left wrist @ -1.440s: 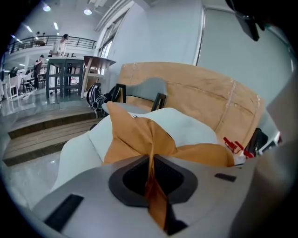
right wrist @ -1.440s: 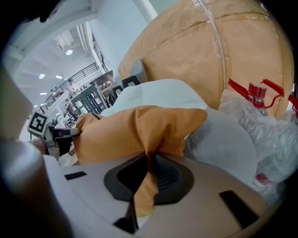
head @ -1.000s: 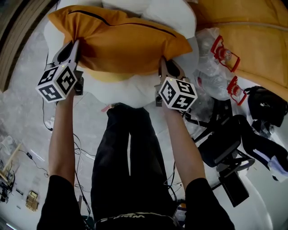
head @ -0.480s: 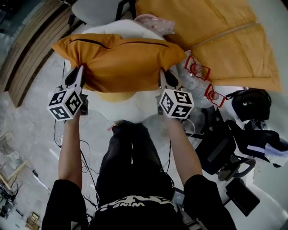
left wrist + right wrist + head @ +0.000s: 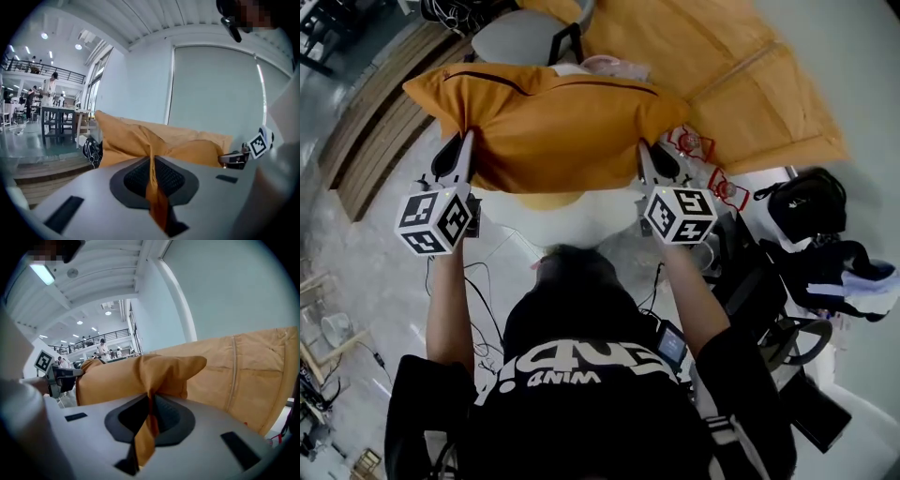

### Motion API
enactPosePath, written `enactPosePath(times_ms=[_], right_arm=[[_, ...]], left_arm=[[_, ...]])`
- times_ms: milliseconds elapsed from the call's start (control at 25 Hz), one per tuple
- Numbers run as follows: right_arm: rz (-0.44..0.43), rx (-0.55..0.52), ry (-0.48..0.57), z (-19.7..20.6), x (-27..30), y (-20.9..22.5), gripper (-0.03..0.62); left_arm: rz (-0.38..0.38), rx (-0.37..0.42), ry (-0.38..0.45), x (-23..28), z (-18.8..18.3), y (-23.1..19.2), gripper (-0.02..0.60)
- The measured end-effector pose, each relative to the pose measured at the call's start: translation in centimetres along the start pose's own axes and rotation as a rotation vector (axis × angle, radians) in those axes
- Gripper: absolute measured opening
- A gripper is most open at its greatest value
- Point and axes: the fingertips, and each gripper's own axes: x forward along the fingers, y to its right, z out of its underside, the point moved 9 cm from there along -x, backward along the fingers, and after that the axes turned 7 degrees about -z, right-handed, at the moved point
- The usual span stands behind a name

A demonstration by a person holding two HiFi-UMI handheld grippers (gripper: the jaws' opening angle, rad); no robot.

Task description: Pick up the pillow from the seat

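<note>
Pillow (image 5: 553,127), orange with a dark zip line along its top edge, hangs stretched across my head view, carried in the air by its two ends. Below it I see the white seat (image 5: 546,217), partly covered by the pillow's lower edge. My left gripper (image 5: 462,142) has the pillow's left end and my right gripper (image 5: 645,150) has the right end, with each marker cube (image 5: 436,220) nearest the person's arms. In the left gripper view the jaws are pressed nearly together on a thin fold of the orange cover (image 5: 151,173). In the right gripper view the jaws are just as narrow, pinching a twisted tuck of the same cover (image 5: 150,420) below the pillow's corner.
</note>
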Motion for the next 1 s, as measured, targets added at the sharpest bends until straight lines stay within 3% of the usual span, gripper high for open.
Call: enactPosePath(times_ms=[200, 400, 640, 1000], right_arm=[[-0.063, -0.070, 0.027, -3.9, -4.7, -2.0, 0.052], [-0.108, -0.135, 0.080, -6.5, -8.2, -4.0, 0.052], [-0.128, -0.146, 0.122, -6.5, -9.5, -5.4, 0.051], [-0.144, -0.134, 0.108, -5.3, -9.0, -6.0, 0.049]], left_arm=[[0.044, 0.050, 0.052, -6.0, -2.8, 1.8, 0.032], [0.050, 0.038, 0.115, -11.0, -3.3, 3.0, 0.031], [0.027, 0.011, 0.133, -13.9, -2.4, 3.2, 0.031], [0.002, 0.015, 0.133, -14.3, -1.9, 2.6, 0.031]])
